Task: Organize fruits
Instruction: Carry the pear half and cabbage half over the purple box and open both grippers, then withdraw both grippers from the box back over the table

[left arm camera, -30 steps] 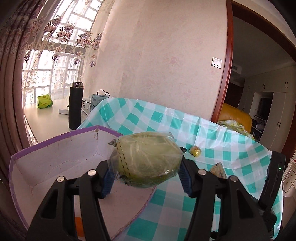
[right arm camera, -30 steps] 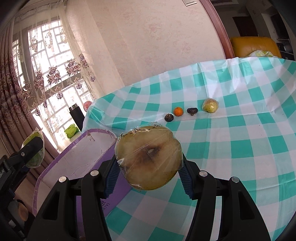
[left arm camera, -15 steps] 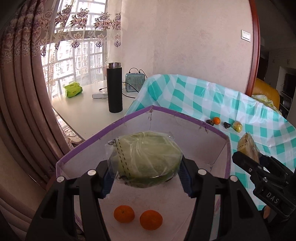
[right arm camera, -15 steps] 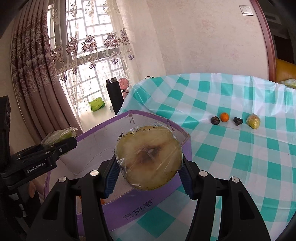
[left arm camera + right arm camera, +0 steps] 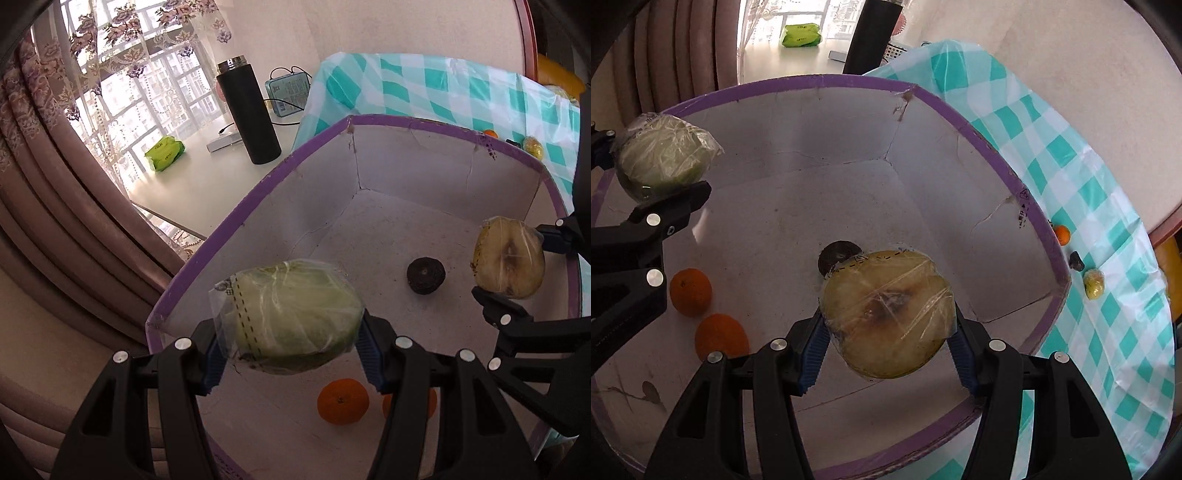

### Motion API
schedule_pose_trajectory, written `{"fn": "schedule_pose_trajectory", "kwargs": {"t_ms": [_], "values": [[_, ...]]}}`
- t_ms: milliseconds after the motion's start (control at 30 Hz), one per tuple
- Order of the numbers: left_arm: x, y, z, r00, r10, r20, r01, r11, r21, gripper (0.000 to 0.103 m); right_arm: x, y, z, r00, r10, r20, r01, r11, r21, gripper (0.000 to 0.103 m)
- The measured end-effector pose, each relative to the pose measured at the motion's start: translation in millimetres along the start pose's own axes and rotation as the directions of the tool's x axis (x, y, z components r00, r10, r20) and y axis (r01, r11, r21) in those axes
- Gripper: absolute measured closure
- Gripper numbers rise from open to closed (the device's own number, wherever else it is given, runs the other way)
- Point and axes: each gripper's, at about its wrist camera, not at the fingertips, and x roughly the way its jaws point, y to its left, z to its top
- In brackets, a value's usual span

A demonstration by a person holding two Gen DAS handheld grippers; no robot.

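My left gripper (image 5: 291,354) is shut on a plastic-wrapped green fruit half (image 5: 291,314) and holds it above the purple-rimmed white box (image 5: 258,181); it also shows in the right wrist view (image 5: 661,155). My right gripper (image 5: 886,347) is shut on a wrapped yellow cut fruit half (image 5: 886,314), also over the box (image 5: 1015,173); this fruit also shows in the left wrist view (image 5: 509,258). Inside the box lie two oranges (image 5: 690,291) (image 5: 720,336) and a dark round fruit (image 5: 424,275).
On the checked tablecloth (image 5: 1089,166) beyond the box lie a small orange (image 5: 1062,235), a dark piece (image 5: 1076,260) and a wrapped yellow fruit (image 5: 1094,283). A black flask (image 5: 247,110), a green packet (image 5: 164,153) and a small blue device (image 5: 290,92) stand on the white side table.
Both grippers have moved left and tilted down over the box with their fruits still held. The box floor with its oranges and dark fruit has come into view.
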Motion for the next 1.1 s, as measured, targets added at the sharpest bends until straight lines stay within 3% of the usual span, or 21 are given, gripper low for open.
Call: {"fn": "schedule_pose_trajectory", "kwargs": {"t_ms": [100,333,467,733,800,900,1100], "values": [[8.9,0.2,-2.7,0.999,0.038,-0.029,-0.037,0.999,0.027,0.043,12.0,8.9,-1.8,0.998,-0.039,-0.059,0.035,0.997,-0.072,0.045],[13.4,9.6,-2.6,0.998,0.038,-0.050,-0.038,0.999,0.013,0.042,11.0,8.0,-5.6,0.997,-0.043,-0.061,0.038,0.996,-0.083,0.045],[17.0,7.2,-4.2,0.997,0.048,-0.063,-0.047,0.999,0.021,0.039,10.1,6.2,-4.5,0.998,-0.036,-0.046,0.032,0.997,-0.071,0.039],[4.2,16.8,3.0,0.993,0.117,0.003,-0.117,0.993,-0.028,0.002,9.6,6.1,-3.6,1.000,-0.014,-0.013,0.014,0.998,-0.059,0.030],[5.8,18.2,2.7,0.990,0.138,-0.006,-0.138,0.990,-0.031,0.002,8.9,6.3,-4.1,1.000,-0.012,-0.003,0.012,0.998,-0.056,0.028],[8.9,17.2,2.6,0.986,0.167,-0.017,-0.167,0.986,-0.022,0.002,6.0,7.7,-5.0,0.999,-0.025,0.022,0.026,0.998,-0.060,0.017],[1.9,11.9,4.8,0.987,0.160,0.019,-0.160,0.987,-0.007,0.002,1.2,5.6,-6.4,0.997,-0.034,0.072,0.037,0.999,-0.036,0.017]]}}
